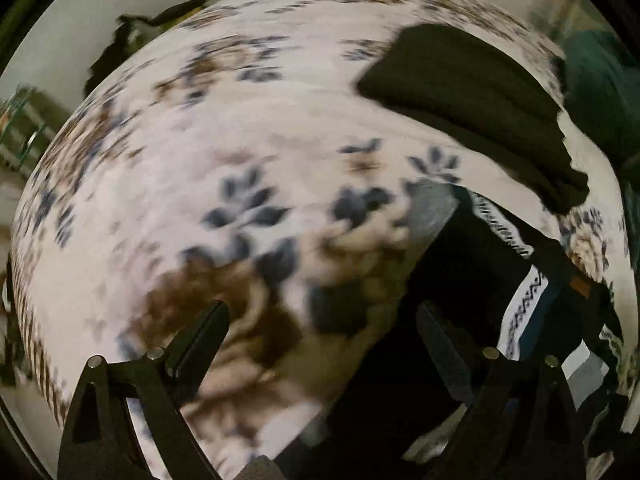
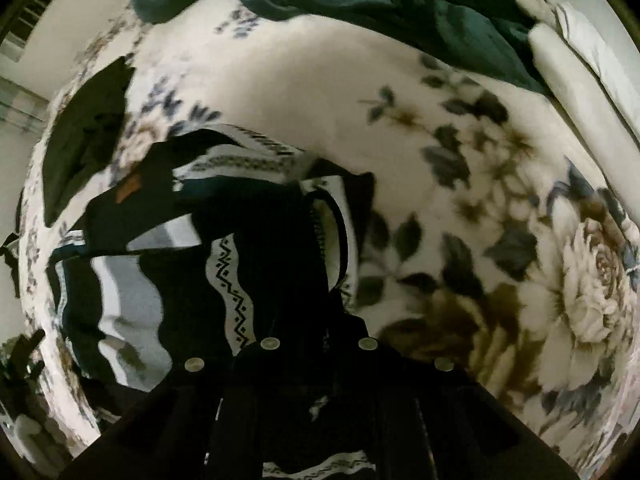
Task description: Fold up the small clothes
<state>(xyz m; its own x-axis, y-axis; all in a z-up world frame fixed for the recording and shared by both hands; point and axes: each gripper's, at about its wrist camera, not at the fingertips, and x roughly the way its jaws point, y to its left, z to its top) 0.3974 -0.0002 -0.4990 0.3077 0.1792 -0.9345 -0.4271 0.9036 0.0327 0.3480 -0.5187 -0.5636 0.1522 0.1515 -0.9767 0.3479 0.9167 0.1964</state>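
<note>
A dark navy sweater with white and grey patterned bands lies on a floral blanket. It shows at the lower right in the left wrist view (image 1: pixel 520 304) and at centre left in the right wrist view (image 2: pixel 168 264). My left gripper (image 1: pixel 320 324) is open and empty, above the blanket just left of the sweater. My right gripper (image 2: pixel 320 320) is shut on the sweater's dark fabric near its collar. A folded black garment (image 1: pixel 472 108) lies further back on the blanket; it also shows in the right wrist view (image 2: pixel 84 136).
The white floral blanket (image 1: pixel 240 128) covers the bed. A dark teal blanket (image 2: pixel 360 4) is heaped at the far side, with a cream pillow (image 2: pixel 576 80) at the right. A dark item (image 1: pixel 132 36) lies off the blanket's far left edge.
</note>
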